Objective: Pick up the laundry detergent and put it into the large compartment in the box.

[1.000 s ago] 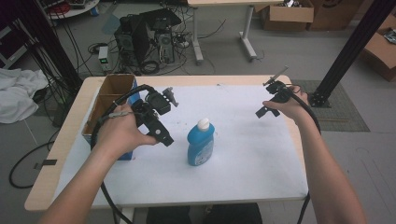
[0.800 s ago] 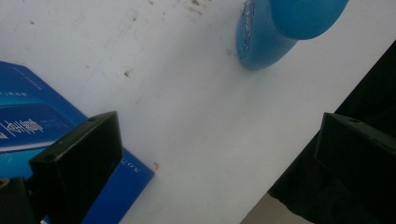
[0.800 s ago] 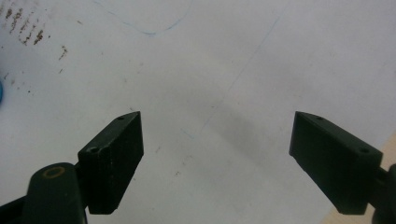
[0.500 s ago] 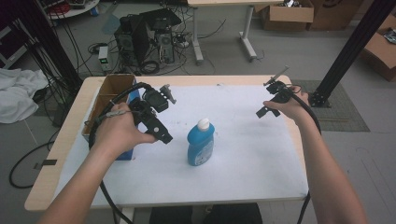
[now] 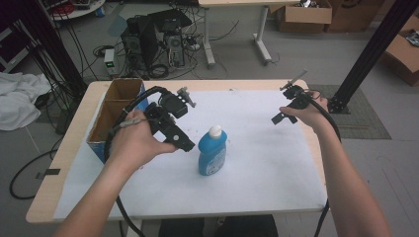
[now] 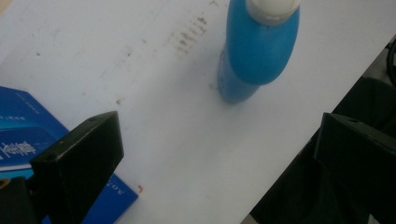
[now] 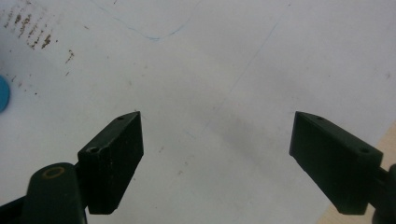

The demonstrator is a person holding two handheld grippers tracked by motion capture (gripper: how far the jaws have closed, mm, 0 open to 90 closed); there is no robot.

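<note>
A blue bottle [image 5: 212, 152] with a white cap stands upright on the white sheet near the table's middle. My left gripper [image 5: 181, 123] is held just left of it, apart from it, jaws wide open and empty. In the left gripper view the bottle [image 6: 259, 51] stands ahead, beyond the gap of that gripper [image 6: 219, 126]. My right gripper [image 5: 289, 101] hovers over the far right part of the sheet, well away from the bottle. Its own view shows it [image 7: 215, 126] open over bare sheet, with a blue sliver [image 7: 2, 93] at the left edge.
An open cardboard box [image 5: 116, 106] with a blue side [image 6: 28, 135] stands at the table's left edge, behind my left hand. The white sheet [image 5: 257, 168] covers most of the wooden table. Computers and cables lie on the floor behind; a black post [image 5: 368, 54] rises at right.
My left gripper has edged slightly rightward, closer to the bottle. The right gripper and the bottle have stayed in place.
</note>
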